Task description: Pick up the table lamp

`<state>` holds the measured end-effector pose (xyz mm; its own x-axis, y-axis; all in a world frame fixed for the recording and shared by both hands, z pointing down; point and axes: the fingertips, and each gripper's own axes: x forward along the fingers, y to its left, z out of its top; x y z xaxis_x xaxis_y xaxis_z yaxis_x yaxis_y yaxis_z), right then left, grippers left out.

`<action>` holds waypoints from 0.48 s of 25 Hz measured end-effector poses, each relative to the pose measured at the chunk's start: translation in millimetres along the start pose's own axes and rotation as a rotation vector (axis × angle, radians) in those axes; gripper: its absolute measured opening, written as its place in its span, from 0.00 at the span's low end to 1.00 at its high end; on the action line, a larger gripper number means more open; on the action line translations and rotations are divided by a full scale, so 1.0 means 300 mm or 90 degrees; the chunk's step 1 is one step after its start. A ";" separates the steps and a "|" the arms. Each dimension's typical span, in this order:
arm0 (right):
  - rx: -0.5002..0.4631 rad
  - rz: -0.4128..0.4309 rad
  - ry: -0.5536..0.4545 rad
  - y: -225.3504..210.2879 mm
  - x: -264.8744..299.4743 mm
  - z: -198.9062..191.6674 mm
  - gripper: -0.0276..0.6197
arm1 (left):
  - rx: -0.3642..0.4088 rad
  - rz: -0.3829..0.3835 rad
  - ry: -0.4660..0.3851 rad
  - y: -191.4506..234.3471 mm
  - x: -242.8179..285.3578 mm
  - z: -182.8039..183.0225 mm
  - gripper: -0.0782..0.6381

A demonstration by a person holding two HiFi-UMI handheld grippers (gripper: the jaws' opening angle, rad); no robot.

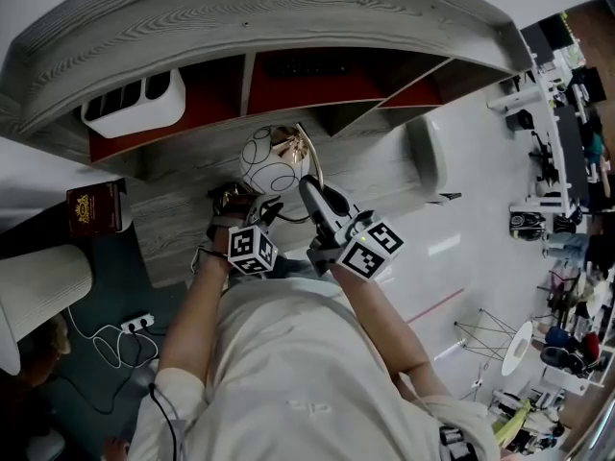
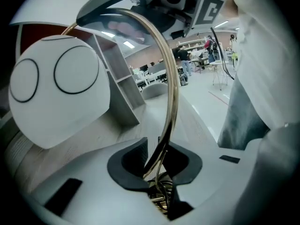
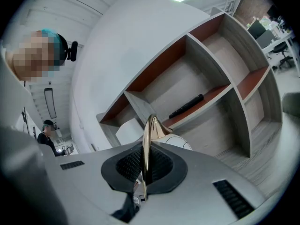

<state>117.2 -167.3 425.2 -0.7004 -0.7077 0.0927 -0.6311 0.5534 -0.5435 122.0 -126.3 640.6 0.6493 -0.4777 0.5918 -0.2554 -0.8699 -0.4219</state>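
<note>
Holding the table lamp (image 1: 271,166) just before the shelf unit (image 1: 288,75), left gripper (image 2: 157,165) and right gripper (image 3: 144,165) jaws both clamped on its thin brass hoop (image 2: 172,78), you risk that smooth hoop twisting loose as the shade (image 2: 56,93) swings.

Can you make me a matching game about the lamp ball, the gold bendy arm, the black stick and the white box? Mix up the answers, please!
Things:
1. lamp ball
2. gold arm
3. black stick
4. white box

Matches:
A. long and thin, lying on a shelf
B. white with black rings
C. white with dark slots
D. pinched in the right gripper

Pairs: 1-B, 2-D, 3-A, 4-C
</note>
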 end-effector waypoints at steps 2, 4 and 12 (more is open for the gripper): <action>0.007 0.000 -0.003 -0.012 -0.008 0.005 0.09 | 0.023 0.001 0.001 -0.007 0.005 0.007 0.20; 0.015 0.002 -0.006 -0.023 -0.011 0.008 0.09 | 0.044 0.007 0.009 -0.006 0.009 0.010 0.19; 0.034 0.026 -0.003 -0.018 -0.008 0.012 0.09 | 0.075 0.006 0.046 0.001 0.010 0.001 0.18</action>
<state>123.3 -170.2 424.7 -0.7231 -0.6876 0.0657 -0.5835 0.5573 -0.5907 124.1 -128.0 642.1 0.5931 -0.4972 0.6333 -0.1728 -0.8468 -0.5030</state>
